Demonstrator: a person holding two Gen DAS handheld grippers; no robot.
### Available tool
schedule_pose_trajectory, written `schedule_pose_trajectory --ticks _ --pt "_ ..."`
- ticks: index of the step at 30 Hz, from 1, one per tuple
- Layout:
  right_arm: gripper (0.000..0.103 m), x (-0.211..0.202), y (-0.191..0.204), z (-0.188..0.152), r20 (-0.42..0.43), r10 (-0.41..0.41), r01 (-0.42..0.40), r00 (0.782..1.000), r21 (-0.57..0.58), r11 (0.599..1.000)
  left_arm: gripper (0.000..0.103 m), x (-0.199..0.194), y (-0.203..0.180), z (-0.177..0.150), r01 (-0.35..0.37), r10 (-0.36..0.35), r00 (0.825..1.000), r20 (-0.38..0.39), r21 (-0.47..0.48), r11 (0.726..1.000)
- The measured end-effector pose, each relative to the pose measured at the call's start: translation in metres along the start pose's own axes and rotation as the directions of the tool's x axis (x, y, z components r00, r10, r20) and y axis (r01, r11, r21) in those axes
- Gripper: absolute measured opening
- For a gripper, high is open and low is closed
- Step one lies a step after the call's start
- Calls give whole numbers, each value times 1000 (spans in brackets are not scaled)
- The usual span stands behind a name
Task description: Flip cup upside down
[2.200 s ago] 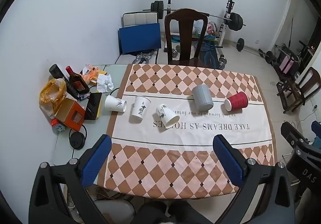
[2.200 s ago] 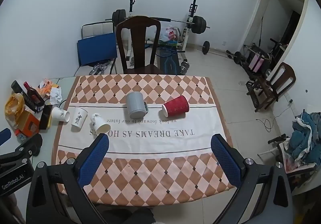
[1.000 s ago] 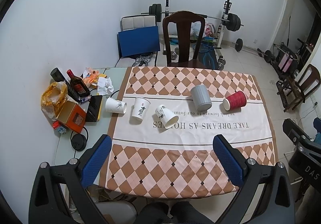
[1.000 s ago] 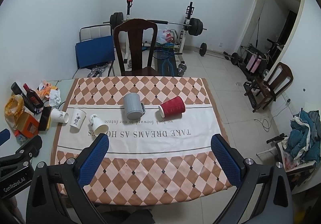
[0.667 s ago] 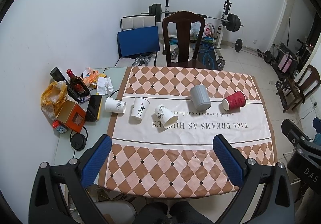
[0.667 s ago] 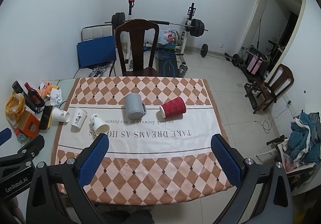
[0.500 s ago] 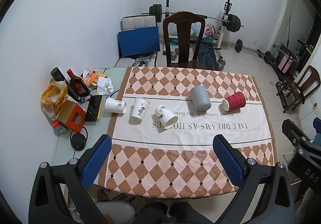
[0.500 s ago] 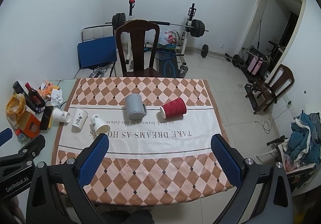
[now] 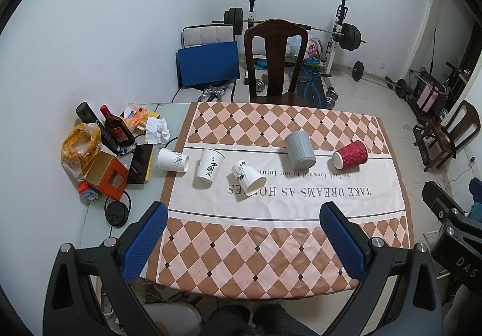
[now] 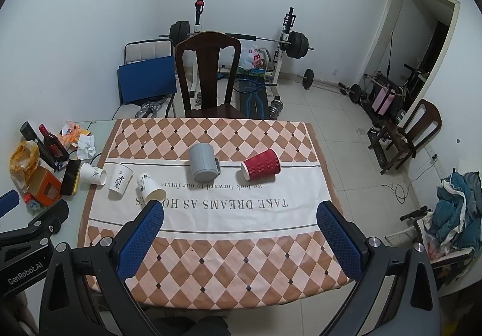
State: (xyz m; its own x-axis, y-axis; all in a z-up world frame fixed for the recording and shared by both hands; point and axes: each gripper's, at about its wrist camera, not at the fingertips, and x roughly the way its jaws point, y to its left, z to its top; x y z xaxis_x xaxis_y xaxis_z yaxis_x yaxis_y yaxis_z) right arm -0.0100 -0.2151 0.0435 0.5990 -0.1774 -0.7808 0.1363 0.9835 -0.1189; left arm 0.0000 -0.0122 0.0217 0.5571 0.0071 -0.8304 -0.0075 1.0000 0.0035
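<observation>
Cups in a row across the worktop's (image 9: 90, 227) white cloth band: red paper cup (image 9: 350, 155) (image 10: 261, 168) on its side at right, grey mug (image 9: 299, 150) (image 10: 205, 163) inverted beside it, three white paper cups (image 9: 247, 177) leftward. Left gripper (image 9: 241, 233) and right gripper (image 10: 239, 229) above near edge, well apart from cups, jaws spread wide, empty.

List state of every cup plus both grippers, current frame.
red ribbed paper cup: on its side, mouth toward the gray mug
gray mug: upside down, handle visible in the right wrist view
leftmost white cup: on its side
middle white cup: upright
right white cup: on its side
left gripper: open, empty
right gripper: open, empty
</observation>
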Motion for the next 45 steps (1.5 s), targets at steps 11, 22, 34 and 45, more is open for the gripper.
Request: schedule_pose_trajectory --ticks 11,22,34,45 --pt "103 -1 0 0 3 -1 1 1000 0 1000 103 0 -1 -1 1 -1 1000 3 -1 1000" --pt "103 -2 0 1 4 -1 1 1000 1 1000 103 -4 -6 4 5 -5 1000 3 0 1000" --pt "103 44 15 10 -103 25 -24 994 10 1000 103 55 0 11 -113 111 992 -52 -28 993" --pt "102 249 92 -29 -390 7 -35 921 -65 997 103 202 66 1 -237 227 943 -243 -12 971"
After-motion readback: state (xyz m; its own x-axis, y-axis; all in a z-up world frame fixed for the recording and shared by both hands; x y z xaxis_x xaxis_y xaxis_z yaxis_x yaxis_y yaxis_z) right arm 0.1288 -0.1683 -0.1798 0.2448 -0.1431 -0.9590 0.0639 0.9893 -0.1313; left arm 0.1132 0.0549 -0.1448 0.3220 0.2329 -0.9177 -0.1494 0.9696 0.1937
